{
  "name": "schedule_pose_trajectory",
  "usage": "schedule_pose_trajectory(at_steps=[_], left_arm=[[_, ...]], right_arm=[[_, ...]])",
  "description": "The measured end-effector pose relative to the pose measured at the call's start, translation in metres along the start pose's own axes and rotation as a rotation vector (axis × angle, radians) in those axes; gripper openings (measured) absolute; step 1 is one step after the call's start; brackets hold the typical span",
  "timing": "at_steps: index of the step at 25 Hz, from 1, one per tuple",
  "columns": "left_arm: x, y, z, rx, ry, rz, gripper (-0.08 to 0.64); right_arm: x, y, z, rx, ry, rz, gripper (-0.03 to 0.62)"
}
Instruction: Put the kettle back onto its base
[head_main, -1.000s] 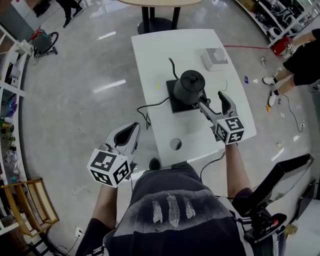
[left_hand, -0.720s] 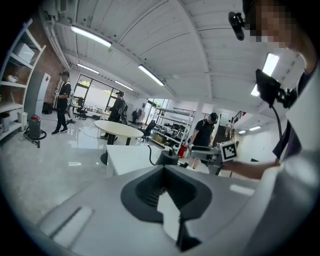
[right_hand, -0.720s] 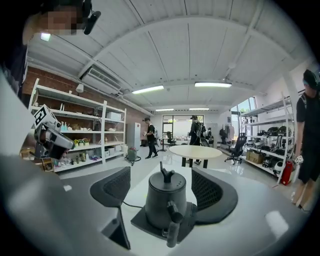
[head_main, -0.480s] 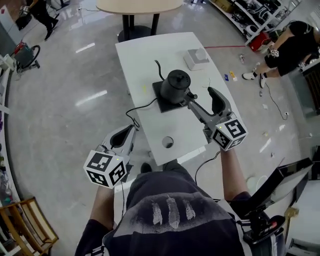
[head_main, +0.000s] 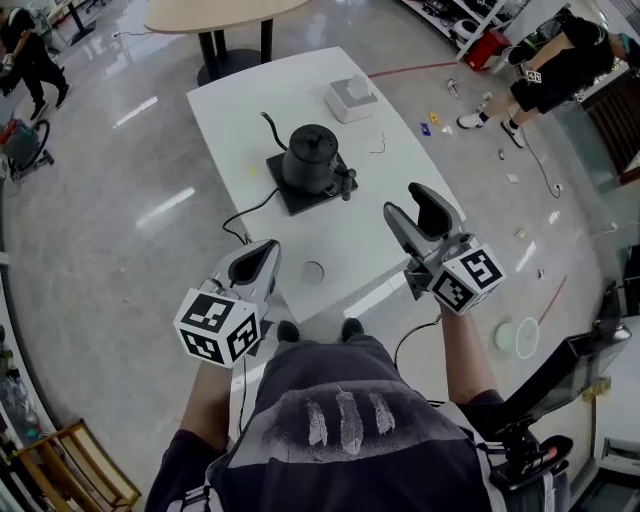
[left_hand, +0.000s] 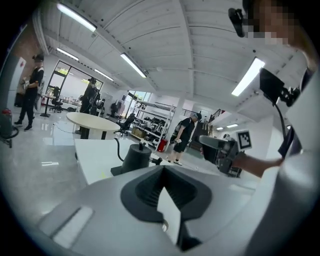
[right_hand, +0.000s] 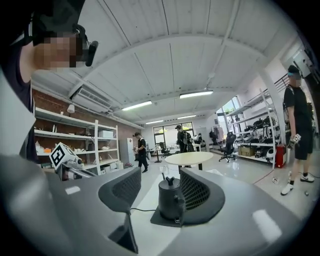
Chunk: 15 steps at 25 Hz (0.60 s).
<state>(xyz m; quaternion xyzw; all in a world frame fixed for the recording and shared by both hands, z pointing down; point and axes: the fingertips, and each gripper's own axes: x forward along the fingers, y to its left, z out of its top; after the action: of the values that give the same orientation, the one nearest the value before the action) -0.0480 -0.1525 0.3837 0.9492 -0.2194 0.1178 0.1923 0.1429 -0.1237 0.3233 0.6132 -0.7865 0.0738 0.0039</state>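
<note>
The black gooseneck kettle (head_main: 310, 155) stands upright on its flat black base (head_main: 300, 195) in the middle of the white table (head_main: 390, 170). My right gripper (head_main: 414, 210) hovers well short of the kettle, above the table's near right part. Its jaws are apart and closing, with nothing between them. In the right gripper view the kettle (right_hand: 170, 197) and base (right_hand: 162, 220) show far off beyond the jaws. My left gripper (head_main: 260, 255) hangs off the table's near left edge, jaws together and empty. In the left gripper view the kettle (left_hand: 136, 156) is ahead to the left.
A white box (head_main: 350, 97) sits at the table's far end. A black cable (head_main: 250, 210) runs from the base off the left edge, and a round hole (head_main: 313, 272) lies near the front edge. A round table (head_main: 215, 12) stands beyond; people (head_main: 555, 60) stand at the right.
My right gripper has left the kettle's handle, risen and pulled back toward me, its jaws narrowing. The kettle stays on its base. My left gripper has shifted slightly.
</note>
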Motion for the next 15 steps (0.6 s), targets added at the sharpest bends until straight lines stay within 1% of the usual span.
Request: schedule_pose_trajectory(at_steps=[1, 2, 3, 4, 5, 7, 9, 11, 12, 15], left_arm=[[0.001, -0.004, 0.001, 0.010, 0.005, 0.005, 0.002], [0.002, -0.010, 0.001, 0.018, 0.010, 0.011, 0.002], [0.004, -0.015, 0.001, 0.024, 0.015, 0.017, 0.002], [0.007, -0.021, 0.001, 0.031, 0.021, 0.023, 0.002], [0.011, -0.027, 0.000, 0.040, 0.030, 0.028, 0.001], [0.020, -0.044, -0.003, 0.070, 0.057, 0.027, 0.002], [0.031, -0.069, -0.008, 0.112, 0.076, 0.021, 0.002], [0.041, -0.096, -0.010, 0.141, 0.076, 0.024, 0.002], [0.044, -0.108, -0.009, 0.136, 0.070, 0.023, 0.002], [0.053, -0.138, -0.005, 0.071, 0.043, 0.005, 0.002]], right_arm=[[-0.005, -0.002, -0.003, 0.002, 0.005, -0.002, 0.217], [-0.009, -0.004, -0.006, 0.000, 0.013, -0.001, 0.150], [-0.015, -0.007, -0.010, -0.002, 0.022, 0.001, 0.069], [-0.021, -0.009, -0.013, -0.001, 0.026, 0.006, 0.018], [-0.027, -0.010, -0.017, 0.008, 0.026, 0.015, 0.003], [-0.038, -0.014, -0.024, 0.037, 0.014, 0.048, 0.002], [-0.049, -0.021, -0.028, 0.053, 0.009, 0.091, 0.003], [-0.061, -0.030, -0.027, 0.065, 0.002, 0.131, 0.002], [-0.068, -0.033, -0.026, 0.078, -0.008, 0.148, 0.002], [-0.092, -0.046, -0.027, 0.109, -0.032, 0.172, 0.002]])
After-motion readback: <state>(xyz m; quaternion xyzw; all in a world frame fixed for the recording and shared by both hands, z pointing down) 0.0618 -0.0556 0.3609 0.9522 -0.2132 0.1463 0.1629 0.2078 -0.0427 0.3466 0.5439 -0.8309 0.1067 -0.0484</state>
